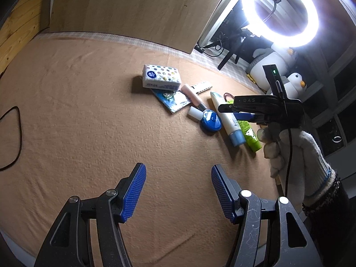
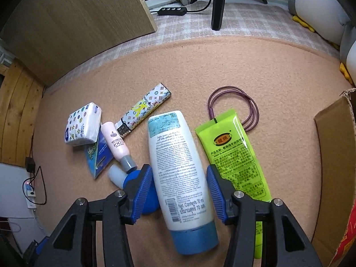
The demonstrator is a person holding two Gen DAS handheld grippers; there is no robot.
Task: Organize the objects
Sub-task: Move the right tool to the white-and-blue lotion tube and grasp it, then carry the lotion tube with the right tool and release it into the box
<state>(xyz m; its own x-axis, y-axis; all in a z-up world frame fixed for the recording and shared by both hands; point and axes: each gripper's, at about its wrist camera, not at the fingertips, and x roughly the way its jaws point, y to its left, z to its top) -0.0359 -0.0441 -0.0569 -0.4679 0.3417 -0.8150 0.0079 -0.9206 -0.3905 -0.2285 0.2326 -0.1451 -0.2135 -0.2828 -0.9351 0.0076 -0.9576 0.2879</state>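
The right gripper [image 2: 179,190] is down over the white tube [image 2: 178,169] with the blue cap, jaws straddling its body, one blue pad at each flank with only a sliver of gap showing, so it brackets the tube without a firm pinch yet. Here's the worry: the left pad sits right against the round blue case [image 2: 148,202], so a squeeze could catch or shove that case instead of seating cleanly. On the other side the green tube [image 2: 233,153] lies just beside, easy to nudge. The tube is smooth and rounded, so a grip this close to the cap could let it squirt out or tip. Further out, the pink bottle [image 2: 114,142] and tissue pack [image 2: 82,124] crowd the carpet [image 2: 267,77]. The left gripper [image 1: 178,191] hovers spread wide and empty, well short of the pile.
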